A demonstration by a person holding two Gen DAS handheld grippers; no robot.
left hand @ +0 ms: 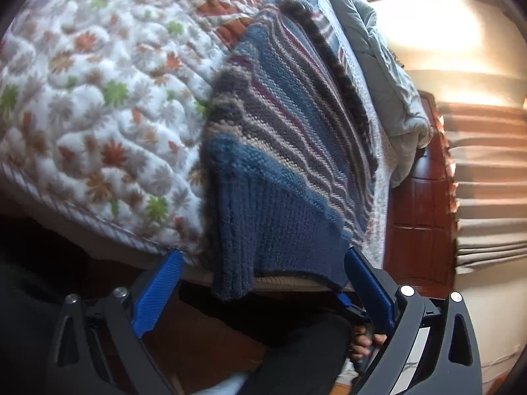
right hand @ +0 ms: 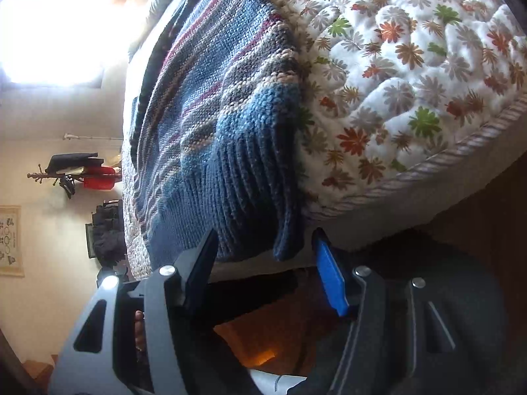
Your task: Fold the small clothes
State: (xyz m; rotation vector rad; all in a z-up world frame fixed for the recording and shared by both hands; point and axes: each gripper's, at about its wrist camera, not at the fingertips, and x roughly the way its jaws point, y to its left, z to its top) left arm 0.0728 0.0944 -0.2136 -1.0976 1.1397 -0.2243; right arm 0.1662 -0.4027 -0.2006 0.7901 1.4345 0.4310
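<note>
Striped knit sweater (left hand: 283, 151) on floral quilt (left hand: 98, 98)

Left gripper (left hand: 263, 260), right gripper (right hand: 266, 240): jaws apart.

This is a bedroom in a home. A bed (left hand: 98, 131) fills most of both views, covered by a white quilt (right hand: 411, 65) printed with orange, green and grey flowers and edged in corded piping. A grey duvet (left hand: 388, 75) lies bunched further along it. Dark red wood panelling (left hand: 418, 204) stands beside pleated beige curtains (left hand: 487, 171) lit by a bright window (right hand: 56, 23). On the cream wall hang a coat rack (right hand: 69, 174) with clothes and a framed picture (right hand: 10, 240).
</note>
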